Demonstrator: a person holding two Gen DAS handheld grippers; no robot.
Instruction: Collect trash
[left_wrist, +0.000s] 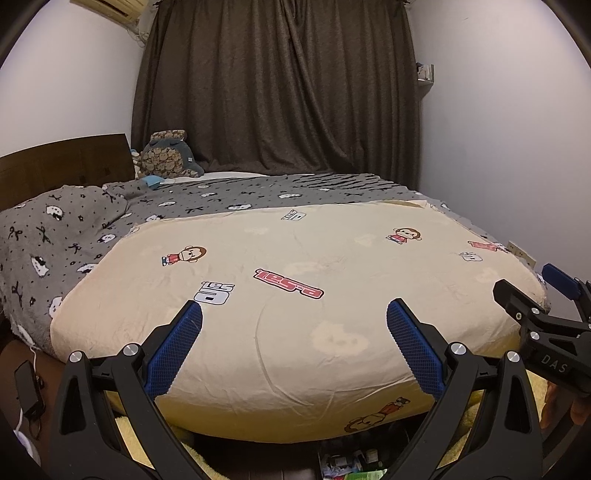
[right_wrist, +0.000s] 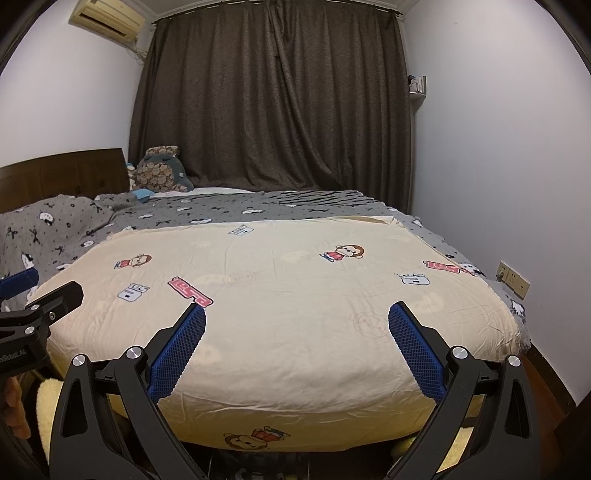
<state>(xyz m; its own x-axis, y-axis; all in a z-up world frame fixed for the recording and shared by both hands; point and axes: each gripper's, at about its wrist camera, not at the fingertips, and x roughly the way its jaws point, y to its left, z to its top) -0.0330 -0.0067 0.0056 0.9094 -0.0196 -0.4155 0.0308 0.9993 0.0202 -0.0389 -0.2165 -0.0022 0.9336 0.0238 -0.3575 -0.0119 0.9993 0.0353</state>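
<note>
My left gripper is open and empty, held above the foot of a bed with a cream cartoon-print quilt. My right gripper is also open and empty over the same quilt. Each gripper shows at the edge of the other's view: the right one in the left wrist view, the left one in the right wrist view. Small packets and wrappers lie on the floor below the bed's foot, partly hidden. No trash shows on the quilt.
A grey patterned blanket covers the head of the bed. A plush toy sits by the wooden headboard. Dark curtains hang behind. A phone on a cable lies on the floor at left. A wall socket is at right.
</note>
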